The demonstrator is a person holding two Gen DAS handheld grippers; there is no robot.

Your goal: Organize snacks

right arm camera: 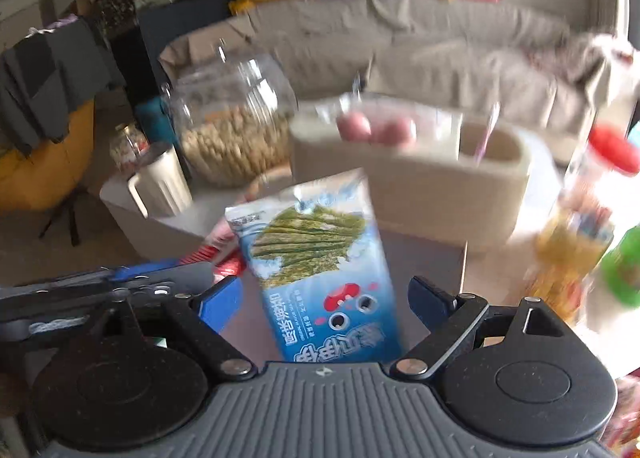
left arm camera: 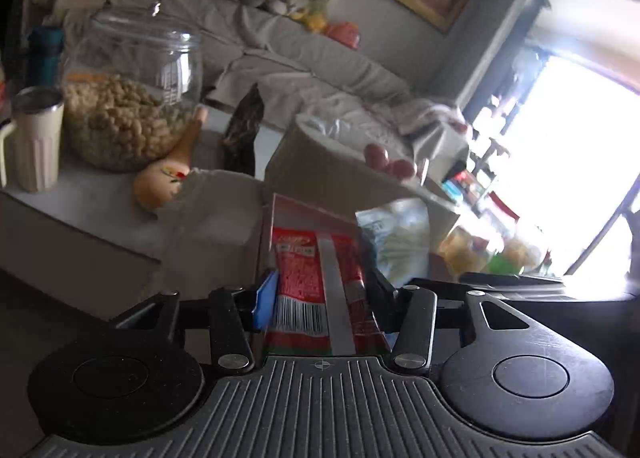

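Lengthwise, seaweed packet [right arm camera: 320,278] toward beige bin [right arm camera: 420,186]

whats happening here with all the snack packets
A person is sorting snacks with a claw in each hand. The left claw is shut on a red snack packet. A blue seaweed snack packet sits between the right claw fingers, which look spread apart. Both packets are held up in front of a beige bin, not yet in it.

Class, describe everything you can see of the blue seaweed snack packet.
The blue seaweed packet is a glossy pouch printed with green seaweed strips, a red mark and white Chinese lettering. It hangs tilted between the right gripper fingers; whether they pinch it is unclear. Behind it stands a beige container.
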